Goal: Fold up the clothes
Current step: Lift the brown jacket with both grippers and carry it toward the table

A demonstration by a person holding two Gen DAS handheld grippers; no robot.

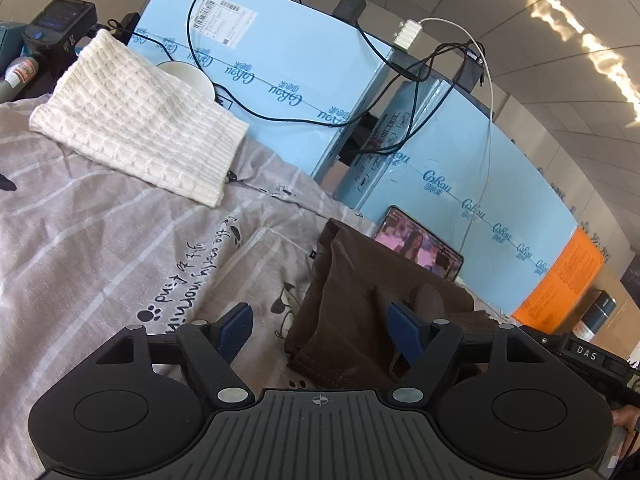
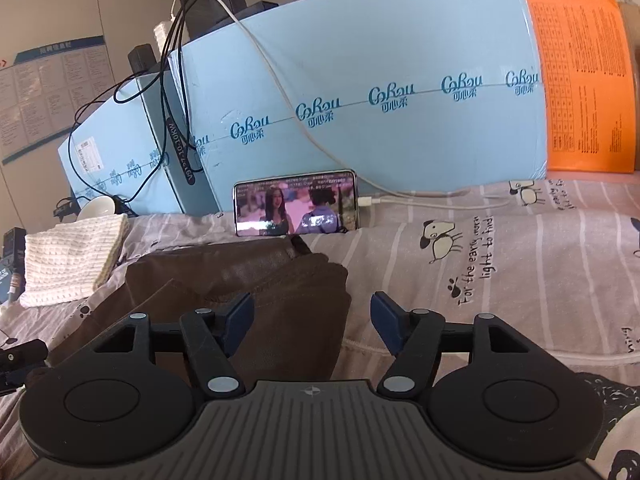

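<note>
Evidently both the left gripper (image 1: 320, 330) and right gripper (image 2: 312, 320) gape wide, holding nothing. The brown garment (image 2: 248, 288) lies folded; the white knit (image 2: 70, 262) sits stacked at 10 o'clock, seemingly finished.

Phone (image 2: 296, 204) upright, screen lit, leaning on blue boxes (image 2: 380, 80); white cable (image 2: 400, 199) plugged in. Orange box (image 2: 580, 80) beside boxes. White bowl (image 2: 96, 206) at boxes' foot.

We see open bedsheet (image 2: 500, 264) right of the folded brown garment (image 2: 248, 292). Behind, the blue boxes (image 2: 380, 100) wall off the far side, with a propped phone (image 2: 296, 208) and, seemingly, its loose cable (image 2: 420, 200); the white knit (image 1: 136, 120) blocks the left.
</note>
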